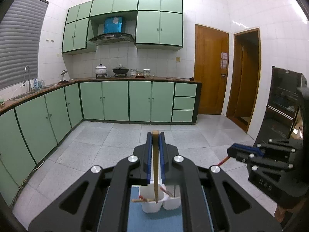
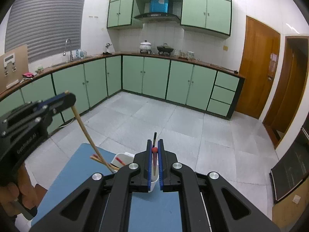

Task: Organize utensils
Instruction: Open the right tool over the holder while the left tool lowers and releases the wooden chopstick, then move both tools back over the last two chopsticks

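Note:
My left gripper (image 1: pixel 155 135) is shut on a plain wooden chopstick (image 1: pixel 155 164); its lower end dips into the left cup of a white two-cup holder (image 1: pixel 150 205). In the right wrist view the same chopstick (image 2: pixel 87 133) slants down from the left gripper (image 2: pixel 66 94) into the holder (image 2: pixel 123 157), where other chopsticks lean out. My right gripper (image 2: pixel 154 143) is shut on a chopstick with a red bead and dark tip (image 2: pixel 154 150), upright over the holder's right cup (image 2: pixel 154 181). The right gripper (image 1: pixel 231 150) shows at the right in the left wrist view.
The holder stands on a blue mat (image 2: pixel 77 170) near the table's far edge. Beyond is a tiled floor (image 2: pixel 173 119), green cabinets (image 2: pixel 154 77) and wooden doors (image 2: pixel 256 67). A dark cabinet (image 1: pixel 282 104) stands at the right.

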`<state>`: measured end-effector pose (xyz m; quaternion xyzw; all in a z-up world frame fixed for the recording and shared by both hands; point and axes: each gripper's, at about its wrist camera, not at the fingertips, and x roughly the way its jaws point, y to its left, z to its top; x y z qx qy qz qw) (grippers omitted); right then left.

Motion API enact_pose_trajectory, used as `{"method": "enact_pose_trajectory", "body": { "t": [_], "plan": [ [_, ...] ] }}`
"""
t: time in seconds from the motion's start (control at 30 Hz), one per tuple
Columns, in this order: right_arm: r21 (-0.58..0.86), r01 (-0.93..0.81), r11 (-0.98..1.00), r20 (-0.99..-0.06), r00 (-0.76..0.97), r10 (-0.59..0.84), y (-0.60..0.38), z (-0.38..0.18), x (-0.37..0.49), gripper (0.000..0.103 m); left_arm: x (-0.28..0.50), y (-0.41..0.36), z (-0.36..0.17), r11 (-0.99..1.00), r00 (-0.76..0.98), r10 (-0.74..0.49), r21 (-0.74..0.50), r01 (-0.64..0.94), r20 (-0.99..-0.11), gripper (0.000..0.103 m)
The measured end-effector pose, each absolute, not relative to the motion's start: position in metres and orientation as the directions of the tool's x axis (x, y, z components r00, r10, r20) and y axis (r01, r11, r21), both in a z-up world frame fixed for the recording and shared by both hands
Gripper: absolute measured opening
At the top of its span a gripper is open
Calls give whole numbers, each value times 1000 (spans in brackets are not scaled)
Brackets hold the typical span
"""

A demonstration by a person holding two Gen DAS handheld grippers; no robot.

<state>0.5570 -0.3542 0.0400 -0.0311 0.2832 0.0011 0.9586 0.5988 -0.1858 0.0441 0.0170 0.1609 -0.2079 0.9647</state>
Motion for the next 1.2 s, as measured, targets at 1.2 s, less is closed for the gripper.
{"method": "enact_pose_trajectory", "body": {
  "t": [1.2],
  "plan": [
    [21,-52,998,-545,836,55,-354,-54,488,20,500,-115,-52,943,862,-303,4,334,-407,30]
  ]
}}
